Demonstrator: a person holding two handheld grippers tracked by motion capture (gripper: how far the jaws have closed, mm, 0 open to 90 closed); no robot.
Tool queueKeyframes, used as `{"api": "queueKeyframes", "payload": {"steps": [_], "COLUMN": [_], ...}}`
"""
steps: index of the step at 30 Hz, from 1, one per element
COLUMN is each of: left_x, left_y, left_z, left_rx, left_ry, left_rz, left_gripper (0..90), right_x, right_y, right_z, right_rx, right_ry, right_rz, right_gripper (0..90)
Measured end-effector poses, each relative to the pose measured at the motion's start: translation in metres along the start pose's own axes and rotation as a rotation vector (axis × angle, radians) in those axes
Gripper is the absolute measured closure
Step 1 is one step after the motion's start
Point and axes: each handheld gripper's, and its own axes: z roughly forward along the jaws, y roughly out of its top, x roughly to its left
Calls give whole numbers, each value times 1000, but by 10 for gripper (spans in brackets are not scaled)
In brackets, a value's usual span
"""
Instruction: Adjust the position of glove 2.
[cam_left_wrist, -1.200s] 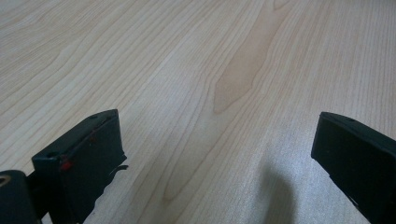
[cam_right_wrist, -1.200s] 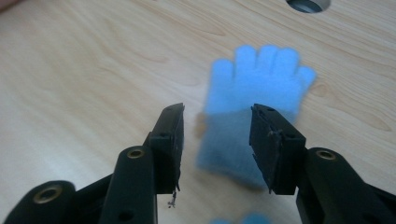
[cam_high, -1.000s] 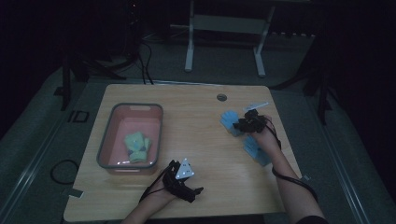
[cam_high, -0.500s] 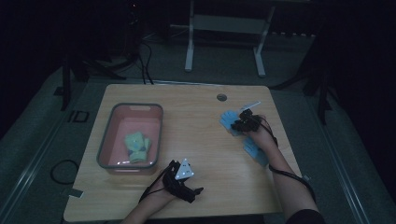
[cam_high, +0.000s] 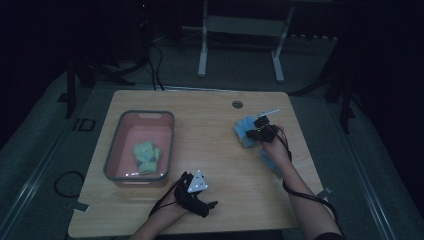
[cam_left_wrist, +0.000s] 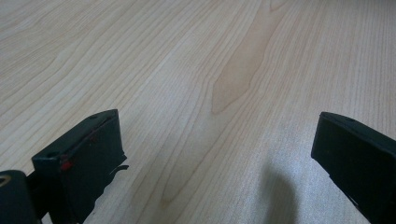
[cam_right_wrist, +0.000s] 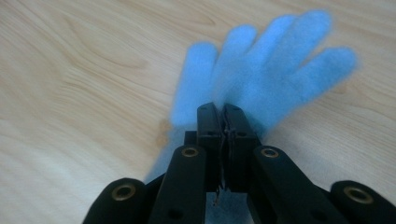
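Now that its jaws have just been closing, the right gripper (cam_right_wrist: 223, 122) pinches the soft blue fabric glove (cam_right_wrist: 275, 65) near the counter's (cam_high: 220, 150) right edge, so lifting can likely follow; the left gripper (cam_left_wrist: 219, 154) rests wide open near the front edge.

We are seeing light-blue glove (cam_right_wrist: 266, 77) showing plain against pale wood-grain table (cam_high: 220, 150); pink tub (cam_high: 120, 150), grey-rimmed, is holding yellow-green gloves (cam_high: 146, 157); black right gripper (cam_right_wrist: 223, 122).
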Motion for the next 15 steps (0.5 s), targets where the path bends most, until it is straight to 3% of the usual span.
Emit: {"api": "queueKeyframes", "payload": {"steps": [8,15], "left_x": [0,0], "left_y": [0,1], "left_z": [0,0], "left_rx": [-6,-3], "left_ry": [-3,-1], "left_rz": [2,7], "left_gripper": [26,26], "right_x": [43,78], "right_y": [-6,-23], "right_z": [-52,-81], "right_rx": [-103,-165], "right_ry": [4,-21], "right_rz": [44,66], "right_gripper": [871,869]}}
